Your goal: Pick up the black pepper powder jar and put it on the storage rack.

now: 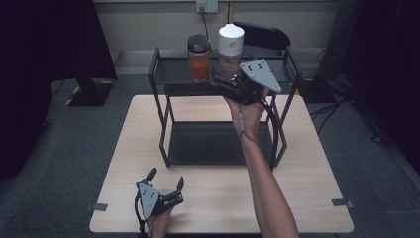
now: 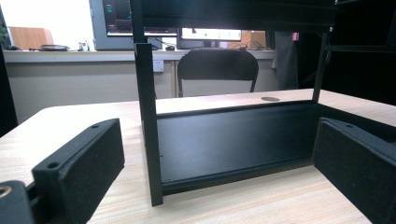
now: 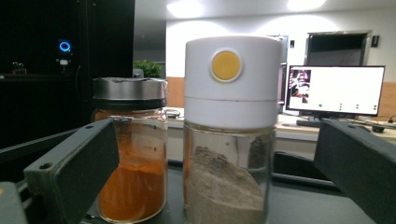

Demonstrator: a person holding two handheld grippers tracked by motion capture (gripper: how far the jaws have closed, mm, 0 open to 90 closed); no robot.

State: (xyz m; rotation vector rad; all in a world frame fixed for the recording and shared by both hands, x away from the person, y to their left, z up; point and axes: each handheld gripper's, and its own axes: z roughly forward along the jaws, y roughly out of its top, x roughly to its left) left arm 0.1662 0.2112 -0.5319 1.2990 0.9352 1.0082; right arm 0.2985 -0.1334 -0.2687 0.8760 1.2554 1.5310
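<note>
A black two-tier rack (image 1: pixel 160 106) stands at the back of the wooden table (image 1: pixel 307 173). Its top shelf holds a glass jar of orange powder with a dark lid (image 1: pixel 199 58) (image 3: pixel 128 154) and a taller jar of grey-brown powder with a white cap (image 1: pixel 231 47) (image 3: pixel 229 140). My right gripper (image 1: pixel 225 80) (image 3: pixel 219 154) is raised to that shelf and open, with the white-capped jar between its wide jaws, untouched. My left gripper (image 1: pixel 166 177) (image 2: pixel 222 163) rests low near the table's front edge, open and empty, facing the rack's lower shelf (image 2: pixel 233 140).
A black chair (image 2: pixel 217 70) stands behind the table by the wall. The rack's front post (image 2: pixel 147 130) rises just ahead of the left gripper. Dark floor surrounds the table, with cables at the right (image 1: pixel 341 94).
</note>
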